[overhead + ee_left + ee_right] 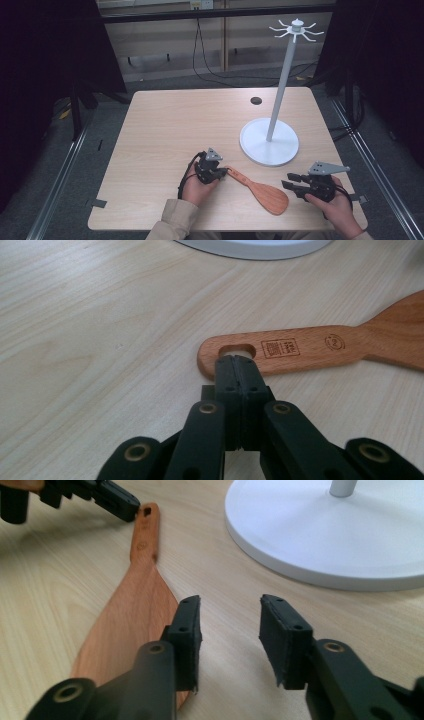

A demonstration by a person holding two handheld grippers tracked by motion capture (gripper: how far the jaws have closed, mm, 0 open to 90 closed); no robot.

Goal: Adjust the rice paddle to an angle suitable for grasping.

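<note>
- The left gripper sits in the lower middle of the high view, its jaws pressed flat together with nothing between them.
- In the left gripper view its closed tips rest at the end of the wooden spatula, right at the slot-shaped hanging hole in the handle; whether they actually touch the wood I cannot tell for certain.
- The right gripper is in the lower right of the high view, held just above the table, jaws partly apart.
- In the right gripper view its pads stand a moderate gap apart with only bare table between them; they grip nothing.
- The wooden spatula lies flat on the table between the two grippers, in the lower middle of the high view, its handle towards the left gripper and its broad blade towards the lower right.
- In the right gripper view the blade lies beside and partly under the left-hand jaw, just outside the gap.
- A white stand with a round base, a tall pole and hooks at the top stands right of centre, near the spatula but apart from it.
</note>
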